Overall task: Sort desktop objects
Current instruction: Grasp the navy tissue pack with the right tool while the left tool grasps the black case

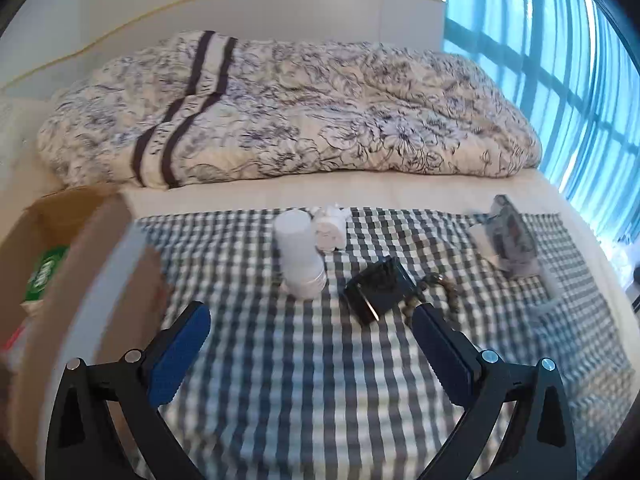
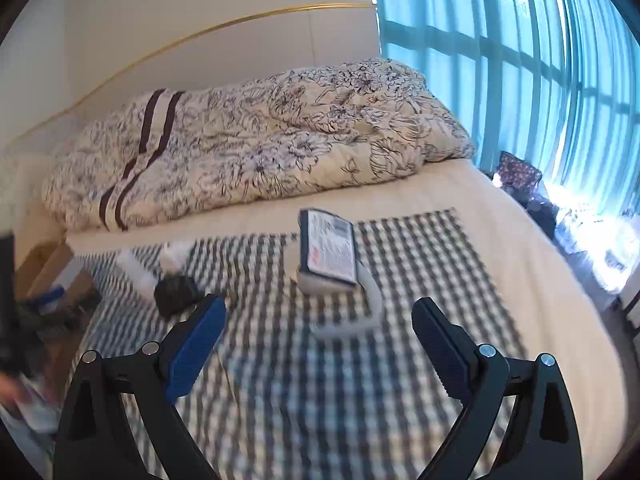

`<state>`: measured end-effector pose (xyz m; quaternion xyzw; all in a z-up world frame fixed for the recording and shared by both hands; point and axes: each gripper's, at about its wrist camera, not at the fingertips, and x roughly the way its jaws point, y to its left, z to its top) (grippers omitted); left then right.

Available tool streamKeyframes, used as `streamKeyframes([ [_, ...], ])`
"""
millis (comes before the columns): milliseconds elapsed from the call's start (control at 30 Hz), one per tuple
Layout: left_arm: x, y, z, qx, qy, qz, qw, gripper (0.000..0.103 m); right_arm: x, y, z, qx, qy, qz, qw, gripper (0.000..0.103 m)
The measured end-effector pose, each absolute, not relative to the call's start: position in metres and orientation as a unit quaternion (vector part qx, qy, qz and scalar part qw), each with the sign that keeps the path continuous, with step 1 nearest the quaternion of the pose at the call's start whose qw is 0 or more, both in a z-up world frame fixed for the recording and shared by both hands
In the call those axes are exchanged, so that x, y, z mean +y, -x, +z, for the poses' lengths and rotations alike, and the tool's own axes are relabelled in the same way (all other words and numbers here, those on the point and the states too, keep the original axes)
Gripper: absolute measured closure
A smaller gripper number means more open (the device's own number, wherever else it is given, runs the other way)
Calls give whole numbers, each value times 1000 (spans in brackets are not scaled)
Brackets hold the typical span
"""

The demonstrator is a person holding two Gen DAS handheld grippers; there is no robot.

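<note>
Sorting run, both hand-held grippers wide open and empty over the bed.
My left hand-held gripper (image 1: pixel 311 322) faces the white bottle (image 1: pixel 299 256) mid-cloth; right hand-held gripper (image 2: pixel 319 316) faces the book (image 2: pixel 329 250), so I guess one target each.

Duvet: I am seeing a floral duvet (image 1: pixel 288 108) lying bunched across the bed's far end.
Curtain: a teal curtain (image 2: pixel 520 64) is hanging at right, glowing with daylight.
Headboard: a white headboard (image 1: pixel 260 12) is standing behind, gold-trimmed.
</note>
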<state>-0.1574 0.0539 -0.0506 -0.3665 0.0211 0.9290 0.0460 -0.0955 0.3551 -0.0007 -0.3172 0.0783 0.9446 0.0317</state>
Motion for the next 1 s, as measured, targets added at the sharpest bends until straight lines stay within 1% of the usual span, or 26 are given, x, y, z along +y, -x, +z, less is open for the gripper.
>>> streamKeyframes([
  [233, 83, 196, -104, 66, 368, 922, 98, 0, 347, 171, -40, 80, 357, 930, 41, 8],
  [333, 96, 206, -115, 81, 358, 922, 122, 0, 348, 196, -54, 74, 376, 922, 55, 8],
  [467, 111, 220, -122, 93, 350, 924, 127, 0, 353, 223, -74, 87, 396, 912, 66, 8],
  [533, 118, 225, -124, 104, 342, 925, 128, 0, 353, 235, -84, 77, 404, 908, 82, 8],
  [633, 125, 234, -133, 110, 358, 918, 131, 0, 352, 247, -103, 54, 428, 896, 104, 10],
  [700, 127, 234, -138, 111, 362, 915, 140, 0, 352, 249, -110, 45, 435, 893, 108, 27],
  [733, 129, 233, -139, 114, 362, 914, 143, 0, 353, 248, -112, 40, 436, 892, 111, 43],
  [767, 130, 233, -141, 116, 363, 913, 147, 2, 353, 247, -113, 35, 433, 893, 115, 48],
  [800, 132, 233, -141, 117, 367, 910, 156, 14, 355, 244, -112, 34, 427, 896, 117, 51],
  [833, 133, 233, -142, 117, 371, 907, 163, 26, 357, 240, -110, 38, 426, 897, 113, 60],
  [867, 133, 234, -142, 116, 373, 906, 165, 31, 358, 238, -109, 43, 427, 897, 107, 62],
  [900, 132, 233, -141, 113, 372, 906, 167, 43, 359, 234, -106, 49, 428, 897, 100, 63],
  [933, 132, 231, -139, 110, 372, 906, 169, 47, 360, 228, -102, 50, 427, 898, 97, 65],
  [1000, 132, 228, -137, 114, 373, 906, 163, 51, 358, 219, -94, 41, 425, 899, 94, 66],
])
